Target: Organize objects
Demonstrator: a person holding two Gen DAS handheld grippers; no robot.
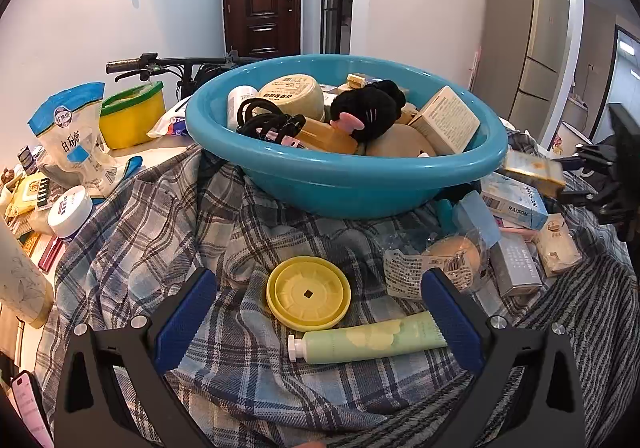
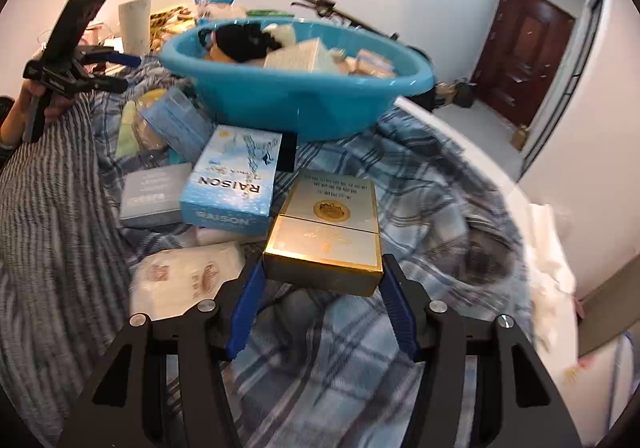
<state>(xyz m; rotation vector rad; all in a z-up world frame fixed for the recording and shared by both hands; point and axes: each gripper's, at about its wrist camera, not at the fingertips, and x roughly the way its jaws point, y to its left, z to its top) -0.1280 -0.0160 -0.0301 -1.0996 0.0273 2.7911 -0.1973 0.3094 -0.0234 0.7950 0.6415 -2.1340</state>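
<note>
The right claw (image 2: 322,288) pinches a gold-and-white box (image 2: 326,236) by its near end, blue pads against both side edges, the box jutting forward and clear of the plaid cloth (image 2: 420,183) below it. Ahead of it and higher stands the teal basin (image 2: 280,99), already heaped. The left claw (image 1: 320,312) stands spread and empty, with a yellow lid (image 1: 308,292) and a pale green tube (image 1: 372,340) lying between its fingers on the cloth.

The risk is the hold: only the end of the box is gripped (most of it overhangs forward), so a quick swing could pivot it loose. The basin's rim may also catch it, or a drop onto the heap could send it sliding back out.
</note>
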